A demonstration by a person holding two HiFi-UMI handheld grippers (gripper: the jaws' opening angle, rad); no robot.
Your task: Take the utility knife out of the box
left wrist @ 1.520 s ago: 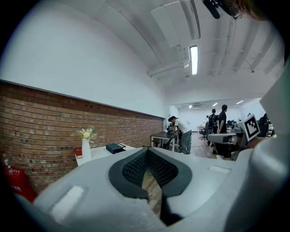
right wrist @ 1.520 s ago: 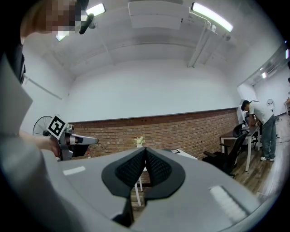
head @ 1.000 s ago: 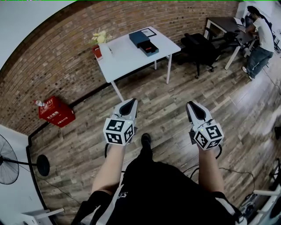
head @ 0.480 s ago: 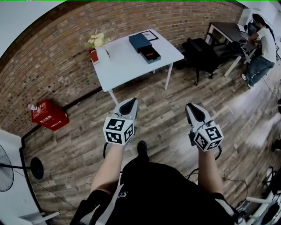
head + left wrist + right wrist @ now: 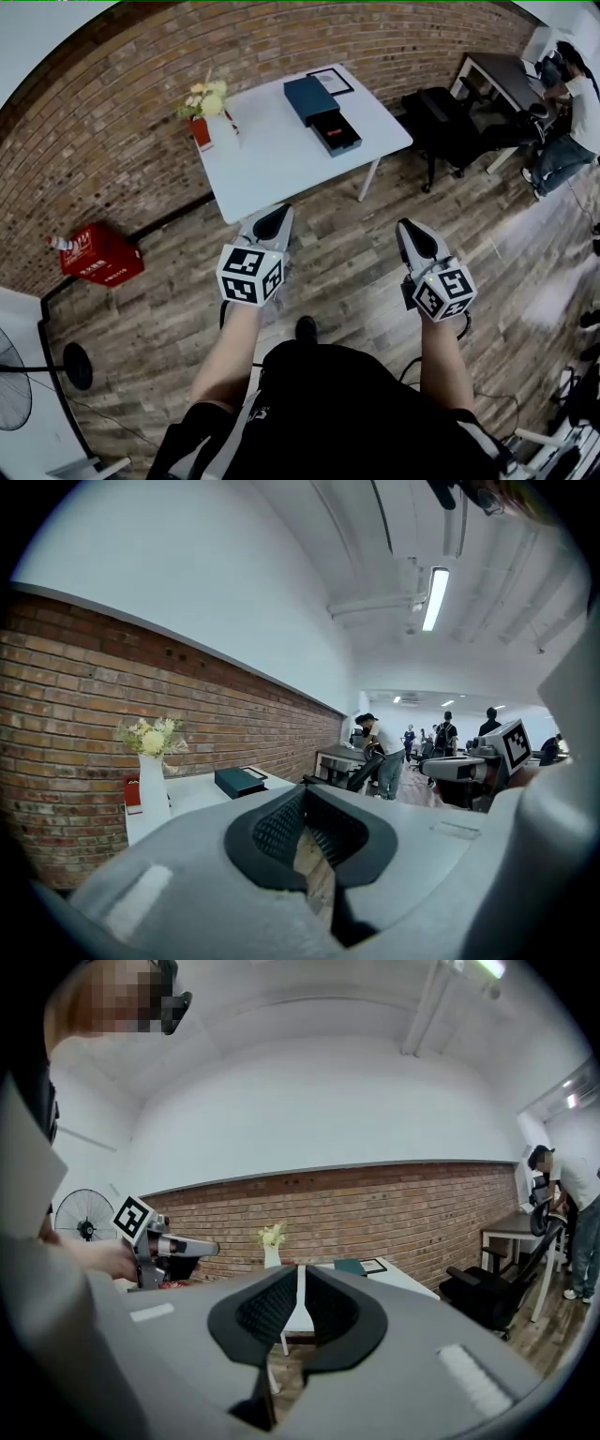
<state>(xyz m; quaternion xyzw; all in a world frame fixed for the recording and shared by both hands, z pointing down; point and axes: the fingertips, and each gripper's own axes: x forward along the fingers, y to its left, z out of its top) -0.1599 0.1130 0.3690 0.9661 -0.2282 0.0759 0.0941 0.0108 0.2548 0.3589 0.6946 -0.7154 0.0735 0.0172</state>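
A dark blue box (image 5: 310, 97) lies on the white table (image 5: 272, 159), and its black inner tray (image 5: 337, 133) sits beside it with a reddish utility knife (image 5: 340, 130) inside. The box (image 5: 239, 781) also shows small in the left gripper view, and the box (image 5: 354, 1267) in the right gripper view. My left gripper (image 5: 272, 221) hangs just short of the table's near edge, shut and empty. My right gripper (image 5: 413, 234) is over the floor right of the table, its jaws closing with a slim gap and nothing between them.
A white vase of flowers (image 5: 217, 117) and a red holder (image 5: 200, 131) stand at the table's left end, a framed card (image 5: 330, 81) at its far side. A black chair (image 5: 445, 122) and a person (image 5: 572, 122) at a desk are at the right. A red crate (image 5: 94, 255) sits by the brick wall.
The table and box have come closer and lower in the head view as the person walks towards them. Both grippers keep their pose in front of the body.
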